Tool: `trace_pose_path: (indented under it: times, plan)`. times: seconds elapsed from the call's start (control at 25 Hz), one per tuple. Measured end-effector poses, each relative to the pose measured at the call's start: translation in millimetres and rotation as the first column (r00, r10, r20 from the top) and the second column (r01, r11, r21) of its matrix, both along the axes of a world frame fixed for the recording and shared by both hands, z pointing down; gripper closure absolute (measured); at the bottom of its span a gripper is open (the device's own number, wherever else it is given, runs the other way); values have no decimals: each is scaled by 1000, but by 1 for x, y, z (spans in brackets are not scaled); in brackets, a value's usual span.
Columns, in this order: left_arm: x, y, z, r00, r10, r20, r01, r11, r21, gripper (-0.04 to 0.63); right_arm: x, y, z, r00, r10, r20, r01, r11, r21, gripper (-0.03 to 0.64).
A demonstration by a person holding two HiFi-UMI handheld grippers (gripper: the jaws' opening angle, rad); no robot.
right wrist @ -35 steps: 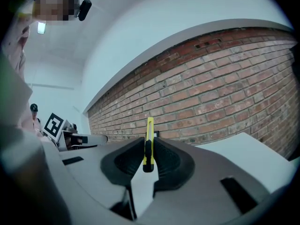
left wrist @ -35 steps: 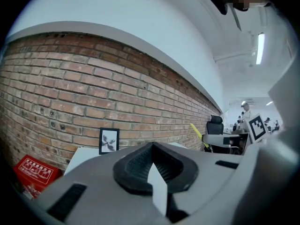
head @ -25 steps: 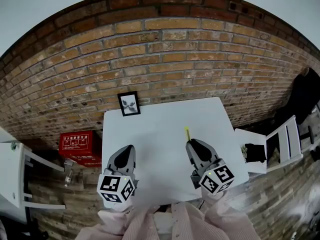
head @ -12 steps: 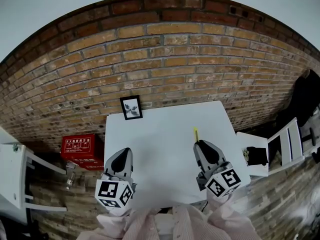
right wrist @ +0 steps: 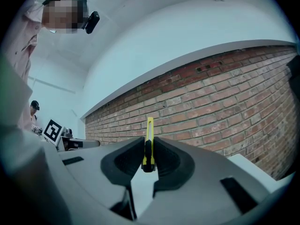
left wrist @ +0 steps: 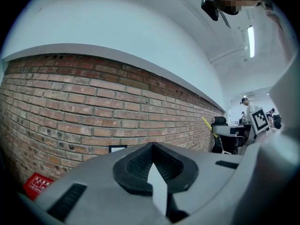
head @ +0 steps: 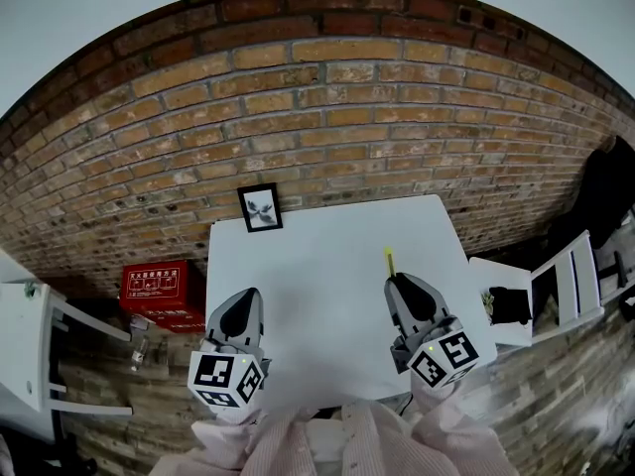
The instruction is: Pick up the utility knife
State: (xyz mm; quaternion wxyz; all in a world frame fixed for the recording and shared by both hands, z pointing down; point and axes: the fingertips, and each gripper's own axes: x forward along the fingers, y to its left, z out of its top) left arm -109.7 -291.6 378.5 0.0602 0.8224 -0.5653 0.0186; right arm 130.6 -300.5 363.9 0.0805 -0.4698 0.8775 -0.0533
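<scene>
The utility knife (head: 389, 262) is slim and yellow, and it sticks forward out of my right gripper (head: 399, 286) above the white table (head: 317, 256). In the right gripper view the knife (right wrist: 149, 137) stands on edge between the black pads, and the right gripper (right wrist: 149, 156) is shut on its dark rear end. My left gripper (head: 250, 297) hovers over the table's left part with its tips together and nothing in it. Its own view shows the left gripper (left wrist: 151, 146) closed at the tip, with the knife (left wrist: 206, 124) far off to the right.
A brick wall rises behind the table. A small black-framed picture (head: 259, 207) leans at the table's far left corner. A red box (head: 156, 286) lies on the floor to the left, beside a white shelf (head: 20, 350). A white chair (head: 568, 284) stands to the right.
In the head view the right gripper and the knife have shifted slightly to the right. The left gripper has stayed almost still, and both grips look the same.
</scene>
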Motion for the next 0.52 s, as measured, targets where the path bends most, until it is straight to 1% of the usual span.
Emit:
trace_pose_path:
  times: [0.12,0.24,0.52]
  plan:
    - [0,0,2,1000,2,-1,-2,1000,-6,601,-1,0,0,1000,-1,-3,1,1000,0,554]
    - [0,0,5,1000,5,12,-5,1000,-11,601,-1,-1,1,1000,0,-7,0,1000,-1,554]
    - [-1,-3,9,1000,6,6,-6,1000,-18,601,0,-5,0,1000,6,-13,-6,1000,11,554]
